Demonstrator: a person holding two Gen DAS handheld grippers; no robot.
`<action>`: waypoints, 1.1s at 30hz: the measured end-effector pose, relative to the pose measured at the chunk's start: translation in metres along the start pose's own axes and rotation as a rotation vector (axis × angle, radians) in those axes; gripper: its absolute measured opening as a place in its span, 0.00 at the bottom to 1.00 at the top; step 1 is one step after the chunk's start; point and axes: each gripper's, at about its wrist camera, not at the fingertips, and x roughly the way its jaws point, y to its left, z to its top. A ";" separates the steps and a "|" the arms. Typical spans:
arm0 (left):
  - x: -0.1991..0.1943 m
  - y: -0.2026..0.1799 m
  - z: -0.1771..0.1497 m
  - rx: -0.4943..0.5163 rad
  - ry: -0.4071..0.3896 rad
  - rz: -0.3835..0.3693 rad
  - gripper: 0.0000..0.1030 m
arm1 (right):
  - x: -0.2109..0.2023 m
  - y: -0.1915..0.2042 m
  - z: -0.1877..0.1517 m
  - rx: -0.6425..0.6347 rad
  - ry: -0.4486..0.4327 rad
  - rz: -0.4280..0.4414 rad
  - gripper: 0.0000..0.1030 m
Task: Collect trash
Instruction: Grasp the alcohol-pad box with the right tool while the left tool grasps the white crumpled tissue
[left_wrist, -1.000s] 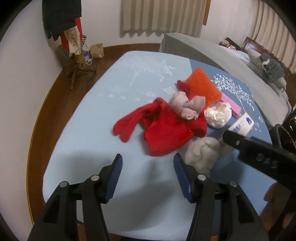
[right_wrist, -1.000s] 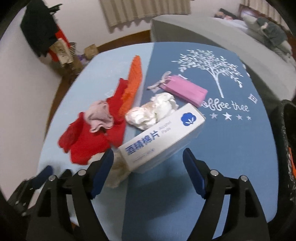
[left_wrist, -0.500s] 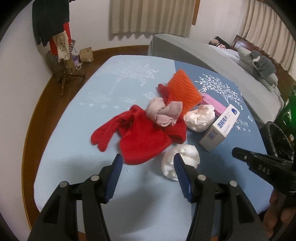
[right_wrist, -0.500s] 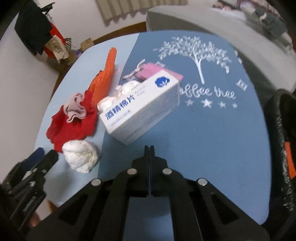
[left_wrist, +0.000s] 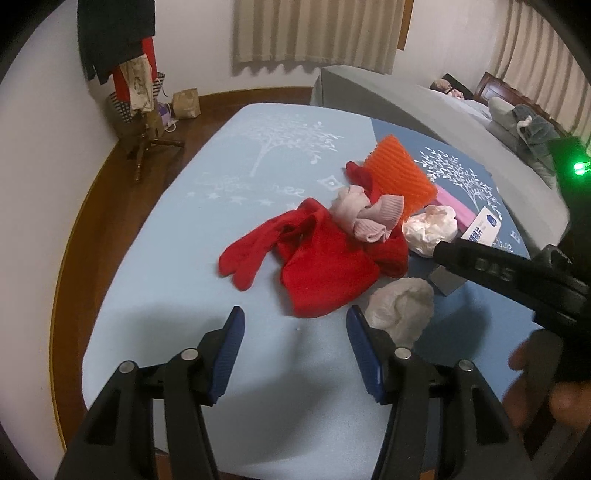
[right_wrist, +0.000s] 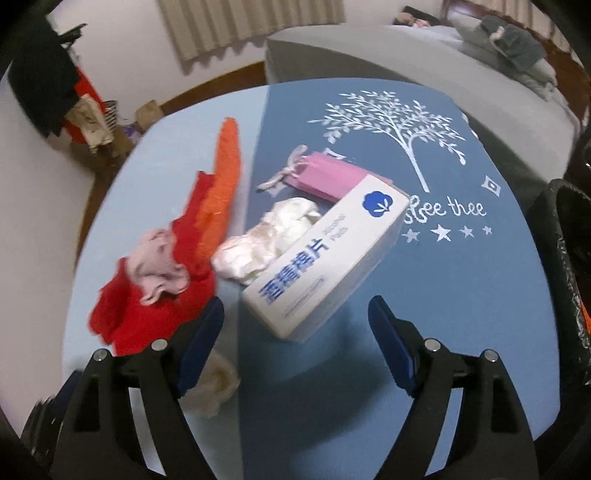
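A white alcohol-pad box (right_wrist: 325, 262) lies on the blue table cover, just ahead of my right gripper (right_wrist: 295, 325), which is open and empty. A crumpled white tissue (right_wrist: 269, 236) lies behind the box, and another wad (right_wrist: 212, 391) lies by my right gripper's left finger. In the left wrist view the near wad (left_wrist: 400, 308) lies just right of my left gripper (left_wrist: 293, 339), which is open and empty. The far tissue (left_wrist: 428, 227) and the box (left_wrist: 482, 225) lie further right, partly behind my right gripper's arm.
Red clothes (left_wrist: 314, 258), a pink sock (left_wrist: 365, 214), an orange ribbed cloth (left_wrist: 397, 171) and a pink pouch (right_wrist: 332, 177) lie mid-table. A black trash bag (right_wrist: 569, 266) stands at the right edge. A grey bed (left_wrist: 424, 107) lies beyond; a coat stand (left_wrist: 140, 110) stands far left.
My right gripper was shut half a second ago and now stands open, closer to the box. My left gripper has moved in over the table, nearer the white wad.
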 end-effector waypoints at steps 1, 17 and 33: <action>0.000 -0.001 0.000 0.003 0.001 -0.005 0.55 | 0.003 -0.002 0.000 0.003 0.008 0.000 0.42; 0.007 -0.063 0.007 0.074 0.009 -0.087 0.55 | -0.031 -0.078 -0.021 -0.058 0.026 0.058 0.30; 0.006 -0.072 0.009 0.048 0.031 -0.058 0.27 | -0.051 -0.105 -0.031 -0.059 0.027 0.105 0.30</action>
